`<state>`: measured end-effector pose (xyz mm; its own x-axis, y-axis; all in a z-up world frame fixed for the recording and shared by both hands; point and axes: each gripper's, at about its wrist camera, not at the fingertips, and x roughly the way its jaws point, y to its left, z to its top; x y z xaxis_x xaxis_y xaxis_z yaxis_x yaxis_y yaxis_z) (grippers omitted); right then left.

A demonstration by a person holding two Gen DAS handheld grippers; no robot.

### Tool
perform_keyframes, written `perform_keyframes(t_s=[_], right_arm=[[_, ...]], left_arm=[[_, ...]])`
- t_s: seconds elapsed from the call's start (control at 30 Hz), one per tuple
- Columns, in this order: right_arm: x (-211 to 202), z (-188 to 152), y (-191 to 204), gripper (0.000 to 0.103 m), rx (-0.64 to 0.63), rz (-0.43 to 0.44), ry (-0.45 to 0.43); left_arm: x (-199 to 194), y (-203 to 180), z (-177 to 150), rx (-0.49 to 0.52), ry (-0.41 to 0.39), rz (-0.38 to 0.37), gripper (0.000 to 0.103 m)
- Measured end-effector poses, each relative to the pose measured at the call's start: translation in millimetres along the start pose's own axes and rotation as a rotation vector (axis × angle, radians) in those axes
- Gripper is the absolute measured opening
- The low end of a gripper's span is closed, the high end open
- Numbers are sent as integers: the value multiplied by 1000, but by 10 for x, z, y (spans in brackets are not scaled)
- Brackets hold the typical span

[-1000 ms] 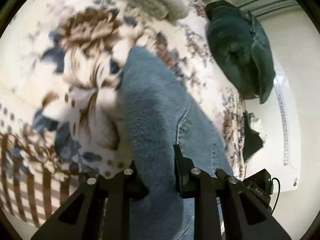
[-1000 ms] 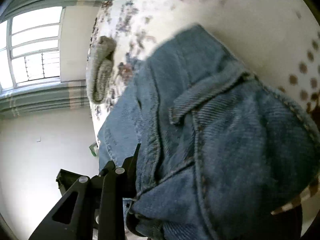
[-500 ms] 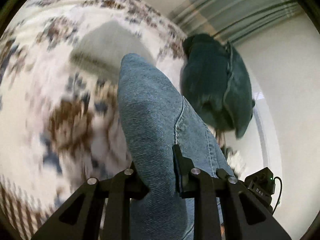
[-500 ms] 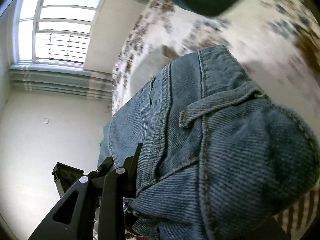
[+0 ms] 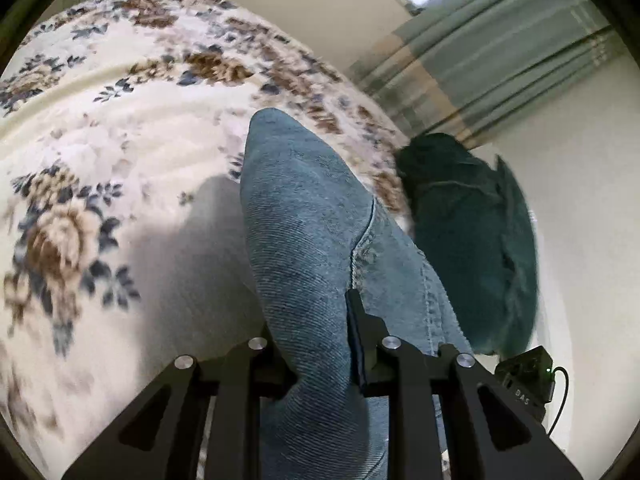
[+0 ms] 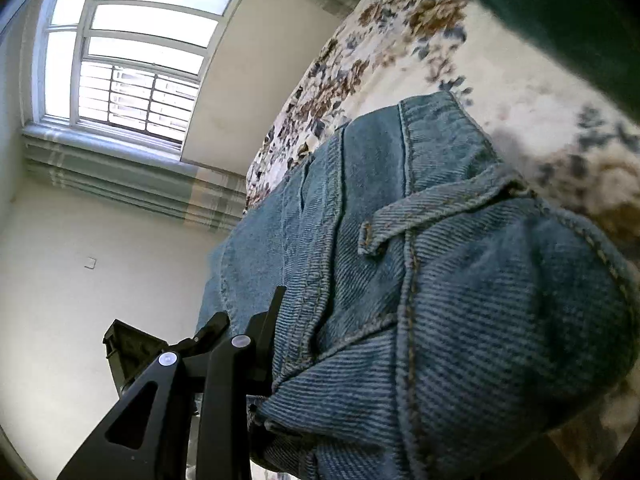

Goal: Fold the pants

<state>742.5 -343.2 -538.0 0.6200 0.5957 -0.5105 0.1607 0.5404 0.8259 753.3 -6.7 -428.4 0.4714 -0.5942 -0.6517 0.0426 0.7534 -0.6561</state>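
The blue denim pants (image 5: pixel 312 232) hang lifted above a floral bedspread (image 5: pixel 100 128). My left gripper (image 5: pixel 316 344) is shut on a fold of the pants leg, which rises between its fingers. In the right wrist view, my right gripper (image 6: pixel 304 344) is shut on the waistband end of the pants (image 6: pixel 460 280), with a belt loop (image 6: pixel 432 216) showing. Only its left finger (image 6: pixel 264 332) is visible; the denim hides the other.
A dark green garment (image 5: pixel 472 232) lies on the bed to the right of the pants, and shows at the top of the right wrist view (image 6: pixel 560 12). A window (image 6: pixel 132 48) and striped curtains (image 5: pixel 480 60) stand behind the bed. A black device (image 5: pixel 524 380) sits low right.
Both grippers have lifted and tilted upward with the pants held. The bedspread has dropped lower in view, and the window and curtains have come into sight.
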Motion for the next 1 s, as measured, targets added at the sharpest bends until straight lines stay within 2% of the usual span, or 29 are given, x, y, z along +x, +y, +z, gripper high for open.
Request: perform_keyframes(t_s=[0.1, 0.17, 0.23, 0.27, 0.33, 0.4, 0.5, 0.53, 0.6, 0.67, 0.7, 0.73, 0.77, 0.8, 1.0], right_arm=[[456, -19, -269, 32, 19, -38, 34], [616, -89, -419, 32, 24, -79, 59], [704, -182, -552, 38, 19, -115, 92], [701, -206, -596, 40, 25, -123, 103], [659, -223, -659, 52, 28, -167, 121], [550, -245, -658, 53, 20, -211, 131], [338, -262, -538, 58, -39, -317, 141], [254, -297, -432, 63, -85, -381, 142], [117, -355, -233, 67, -171, -490, 126], [-34, -436, 5, 73, -265, -588, 103], [-104, -473, 121, 80, -308, -639, 88], [-156, -479, 225, 89, -330, -663, 78], [-250, -531, 374, 94, -370, -704, 59], [-301, -554, 481, 101, -390, -723, 49], [-1019, -884, 1242, 102, -514, -814, -72]], left_arm=[[373, 395, 35, -13, 77, 53, 19], [516, 563, -14, -2, 115, 77, 20], [571, 681, -95, 6, 133, 84, 25], [559, 705, -109, -3, 138, 78, 26], [515, 736, -140, -26, 146, 75, 29], [437, 693, -157, -26, 152, 101, 29], [226, 476, -195, 35, 131, 216, 29], [157, 387, -217, 68, 121, 273, 29], [-28, 153, -323, 144, 93, 388, 36], [-166, 2, -411, 189, 73, 446, 60], [-283, -127, -488, 219, 57, 477, 67], [-330, -191, -519, 235, 47, 498, 81], [-403, -283, -557, 255, 38, 520, 90], [-522, -407, -635, 276, 25, 544, 92], [-1086, -931, -877, 322, -46, 619, 96]])
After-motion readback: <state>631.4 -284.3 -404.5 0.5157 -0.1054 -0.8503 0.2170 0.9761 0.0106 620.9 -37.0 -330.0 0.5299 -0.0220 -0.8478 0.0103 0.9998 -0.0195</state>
